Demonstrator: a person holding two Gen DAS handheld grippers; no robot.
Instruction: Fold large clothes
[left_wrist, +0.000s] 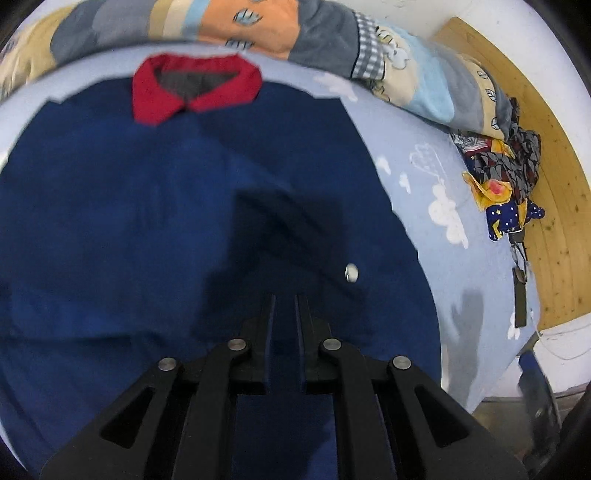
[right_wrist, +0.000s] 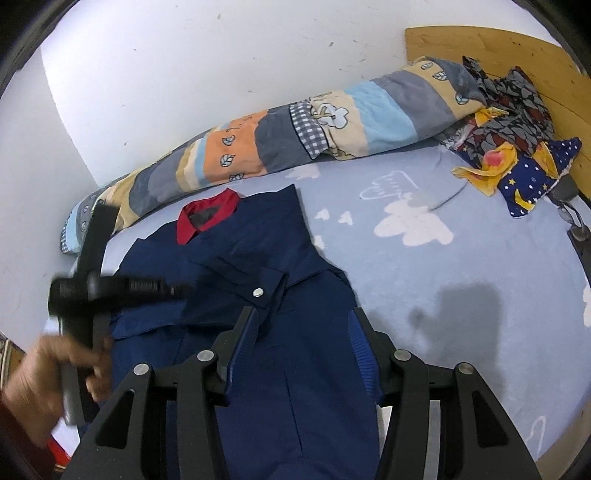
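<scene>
A navy garment with a red collar lies spread on the pale blue cloud-print sheet. My left gripper hangs shut just over its middle, nothing visibly caught, casting a shadow on the cloth; the picture is blurred. A silver snap sits to its right. In the right wrist view the garment has a sleeve folded across the front, its cuff bearing the snap. My right gripper stands half open above the lower part, with fabric flat beneath the jaws. A hand holds the blurred black left tool at the left.
A rolled patchwork quilt lies along the white wall behind the collar. Crumpled patterned clothes are heaped by the wooden headboard at the right. A dark strap lies near the bed's right edge.
</scene>
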